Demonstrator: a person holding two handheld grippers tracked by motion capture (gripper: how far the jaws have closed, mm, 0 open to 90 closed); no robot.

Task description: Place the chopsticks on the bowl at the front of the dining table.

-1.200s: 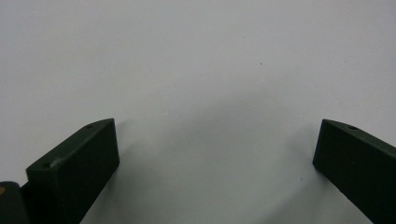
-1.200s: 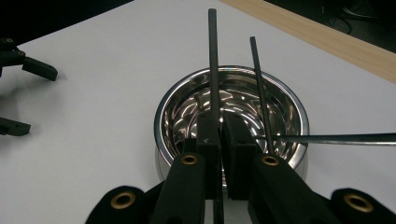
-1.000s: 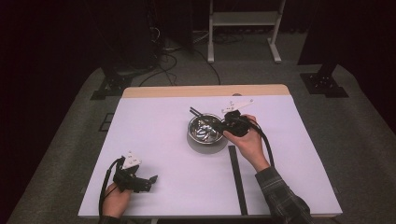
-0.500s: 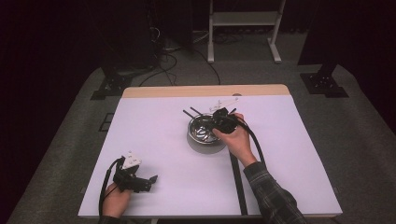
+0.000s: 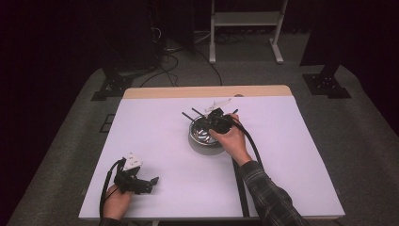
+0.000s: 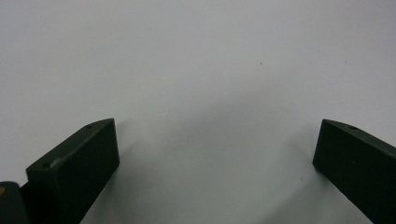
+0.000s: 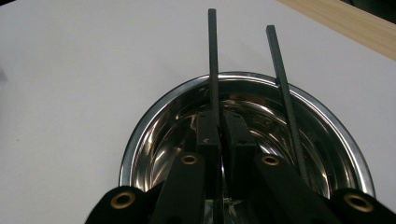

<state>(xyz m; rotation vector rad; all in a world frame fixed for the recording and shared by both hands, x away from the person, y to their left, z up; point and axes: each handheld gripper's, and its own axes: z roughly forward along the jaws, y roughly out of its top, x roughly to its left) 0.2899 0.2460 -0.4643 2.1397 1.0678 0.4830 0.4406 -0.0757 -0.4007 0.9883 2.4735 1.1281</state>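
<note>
Over the steel bowl (image 5: 203, 136) at mid-worktop, right claw (image 7: 222, 122) brought leftward and lower, clamped on one black chopstick (image 7: 213, 65), its twin (image 7: 284, 88) already resting there; left claw (image 6: 217, 149) wide, idle.

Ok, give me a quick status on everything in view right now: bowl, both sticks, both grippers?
Shiny round steel bowl: upright on the white table.
Black stick between the jaws: clamped, far end poking out over the bowl's rim.
Second black stick: loose, leaning across the rim, one end inside the bowl.
Right gripper: shut on the first stick, over the bowl.
Left gripper: open, nothing between its jaws, low over bare table.
</note>
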